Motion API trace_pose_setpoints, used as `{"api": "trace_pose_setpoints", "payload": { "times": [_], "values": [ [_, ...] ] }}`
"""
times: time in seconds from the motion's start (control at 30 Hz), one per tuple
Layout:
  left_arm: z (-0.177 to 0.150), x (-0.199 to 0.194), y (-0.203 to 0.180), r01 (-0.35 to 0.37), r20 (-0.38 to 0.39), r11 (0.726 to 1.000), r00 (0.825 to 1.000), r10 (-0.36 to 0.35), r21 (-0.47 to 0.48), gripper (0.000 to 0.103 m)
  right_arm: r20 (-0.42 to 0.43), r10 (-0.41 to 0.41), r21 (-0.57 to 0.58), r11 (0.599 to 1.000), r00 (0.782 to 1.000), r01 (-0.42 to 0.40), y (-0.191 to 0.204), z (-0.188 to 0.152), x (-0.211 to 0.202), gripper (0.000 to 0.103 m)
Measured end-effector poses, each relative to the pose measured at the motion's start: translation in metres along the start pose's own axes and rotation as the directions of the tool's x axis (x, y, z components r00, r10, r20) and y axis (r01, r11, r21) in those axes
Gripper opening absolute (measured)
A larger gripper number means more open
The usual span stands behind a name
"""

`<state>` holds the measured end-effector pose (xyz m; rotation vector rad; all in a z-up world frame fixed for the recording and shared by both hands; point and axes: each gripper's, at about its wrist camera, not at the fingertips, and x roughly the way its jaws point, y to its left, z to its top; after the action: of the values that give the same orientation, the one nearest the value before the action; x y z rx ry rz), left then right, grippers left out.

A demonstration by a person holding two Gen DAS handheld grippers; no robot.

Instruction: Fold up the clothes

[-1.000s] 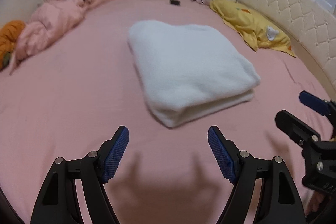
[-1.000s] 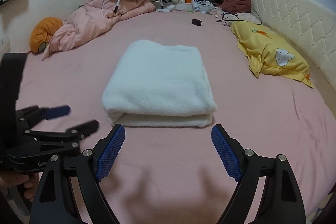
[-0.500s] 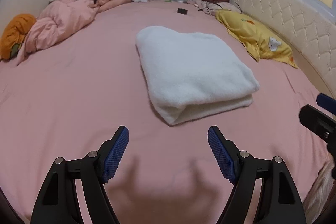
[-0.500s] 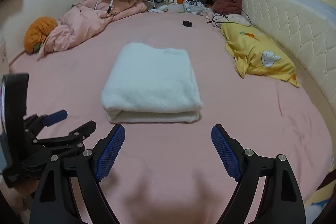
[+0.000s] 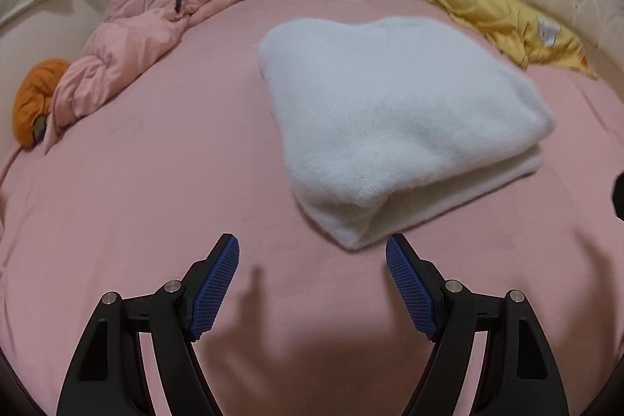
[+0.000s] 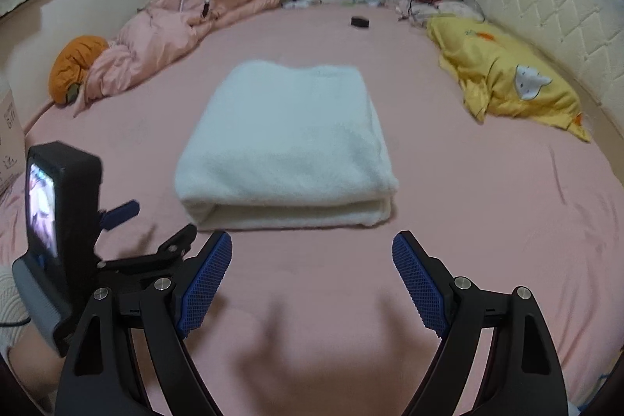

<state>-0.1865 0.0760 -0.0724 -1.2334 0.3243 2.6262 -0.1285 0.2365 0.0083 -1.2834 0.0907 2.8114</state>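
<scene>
The folded white garment (image 5: 397, 127) is lying just above the gaping, empty left gripper (image 5: 312, 256), its long axis running toward the frame's top; the right gripper (image 6: 312, 252) is equally wide and empty.

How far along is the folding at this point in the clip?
Done, by the look of it: the white fleece garment lies on the pink bed sheet as a neat stack of layers. In hand: nothing; the left gripper and right gripper hang open, short of its near edge. Left: perhaps another fold or moving it; no other unfolded garment is clearly laid out.
</scene>
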Motion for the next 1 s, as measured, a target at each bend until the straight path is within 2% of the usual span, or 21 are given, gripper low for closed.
{"api": "trace_pose_setpoints", "payload": {
  "times": [0.1,0.17,0.23,0.27,0.3,0.33,0.37,0.43,0.47,0.57,0.7,0.8,0.83,0.9,0.93,1.0],
  "values": [
    [0.008,0.02,-0.001,0.007,-0.019,1.0,1.0,-0.007,-0.014,0.078,-0.035,0.046,0.061,0.997,0.998,-0.044,-0.013,-0.001,0.017,0.084],
    [0.013,0.028,-0.001,0.01,-0.013,1.0,1.0,-0.01,-0.014,0.078,-0.054,0.114,0.132,0.986,0.992,-0.106,-0.022,-0.001,0.025,0.084],
    [0.015,0.029,-0.001,0.016,0.007,1.0,1.0,-0.016,-0.006,0.077,-0.057,0.228,0.241,0.948,0.972,-0.208,-0.034,-0.001,0.033,0.084],
    [0.015,0.029,-0.002,0.024,0.009,1.0,1.0,-0.024,-0.005,0.076,-0.048,0.298,0.306,0.913,0.953,-0.27,-0.041,0.0,0.038,0.084],
    [0.015,0.028,-0.002,0.038,0.009,0.999,0.999,-0.038,-0.006,0.067,-0.031,0.376,0.376,0.863,0.926,-0.338,-0.048,0.002,0.044,0.084],
    [0.015,0.027,-0.003,0.077,-0.001,0.997,0.997,-0.077,-0.014,0.046,-0.018,0.452,0.436,0.806,0.892,-0.4,-0.052,0.005,0.053,0.084],
    [0.015,0.026,-0.003,0.108,-0.009,0.994,0.994,-0.109,-0.022,0.039,-0.002,0.536,0.498,0.733,0.844,-0.464,-0.055,0.007,0.065,0.084],
    [0.014,0.023,-0.004,0.107,-0.007,0.994,0.994,-0.108,-0.028,0.026,0.045,0.672,0.61,0.568,0.739,-0.553,-0.06,0.01,0.088,0.084],
    [0.012,0.021,-0.004,0.115,-0.007,0.993,0.993,-0.115,-0.032,0.024,0.054,0.696,0.645,0.523,0.716,-0.557,-0.06,0.011,0.098,0.084],
    [0.009,0.017,0.004,0.149,-0.014,0.985,0.989,-0.15,-0.085,0.022,0.024,0.716,0.683,0.498,0.698,-0.535,-0.054,0.015,0.12,0.084],
    [0.008,0.013,0.008,0.16,-0.017,0.981,0.987,-0.163,-0.111,0.029,0.028,0.744,0.721,0.448,0.668,-0.529,-0.046,0.02,0.144,0.084],
    [0.01,0.013,0.007,0.161,-0.012,0.98,0.986,-0.164,-0.115,0.029,0.024,0.742,0.734,0.442,0.67,-0.516,-0.041,0.026,0.161,0.084],
    [0.01,0.013,0.006,0.157,-0.009,0.981,0.987,-0.159,-0.11,0.029,0.049,0.736,0.729,0.435,0.675,-0.528,-0.042,0.028,0.162,0.082],
    [0.011,0.013,0.004,0.151,-0.002,0.983,0.988,-0.152,-0.1,0.029,0.155,0.711,0.693,0.416,0.686,-0.588,-0.05,0.031,0.15,0.023],
    [0.012,0.013,0.004,0.153,-0.003,0.983,0.988,-0.154,-0.101,0.029,0.165,0.706,0.686,0.42,0.689,-0.594,-0.053,0.03,0.147,0.023],
    [0.011,0.017,0.006,0.169,-0.016,0.978,0.985,-0.172,-0.122,0.029,0.136,0.692,0.695,0.443,0.709,-0.566,-0.057,0.025,0.146,0.026]
  ]
}}
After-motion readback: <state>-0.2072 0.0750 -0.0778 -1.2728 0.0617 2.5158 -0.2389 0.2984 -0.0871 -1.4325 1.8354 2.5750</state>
